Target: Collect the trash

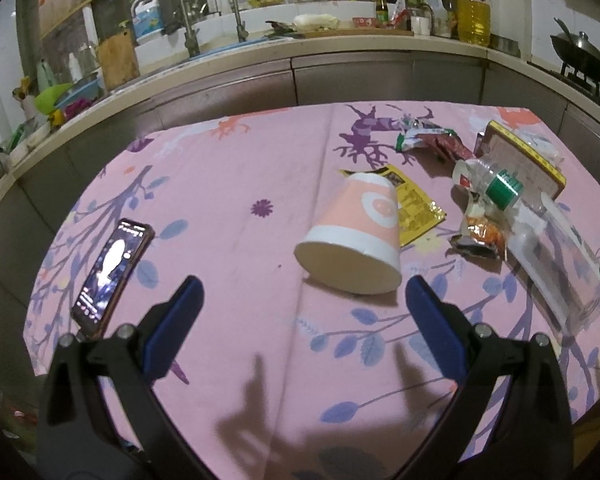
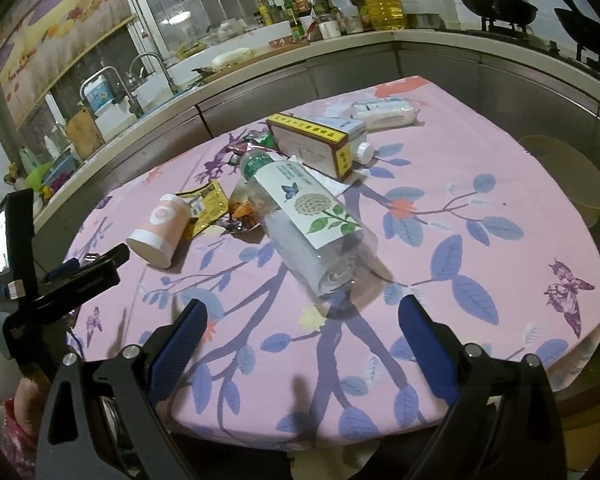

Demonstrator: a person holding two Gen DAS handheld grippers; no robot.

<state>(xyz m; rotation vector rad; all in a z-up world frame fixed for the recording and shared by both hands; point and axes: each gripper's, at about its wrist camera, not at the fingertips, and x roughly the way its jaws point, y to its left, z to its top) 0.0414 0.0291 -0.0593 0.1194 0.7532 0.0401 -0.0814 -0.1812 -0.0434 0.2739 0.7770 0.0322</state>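
Nearby, on the pink flowered tablecloth (image 1: pixel 228 184), a paper cup (image 1: pixel 356 236) lies on its side, peach with a white band and a white ring mark, its mouth turned toward the left gripper (image 1: pixel 304 312); nothing shows inside it. That gripper hangs just short of the cup, its blue fingers (image 1: pixel 180 320) spread wide and holding nothing. A yellow packet (image 1: pixel 418 208) lies partly under the cup. Beside it rests a clear plastic bottle (image 2: pixel 308 220) on its side, green-capped, with a flower label and seemingly empty, lying over crumpled wrappers (image 2: pixel 242 216). Behind the bottle sits a brown and yellow box (image 2: pixel 312 146). The right gripper (image 2: pixel 302 328) hovers near the bottle's base, jaws wide apart and empty. A phone (image 1: pixel 110 272) lies at the cloth's left edge.
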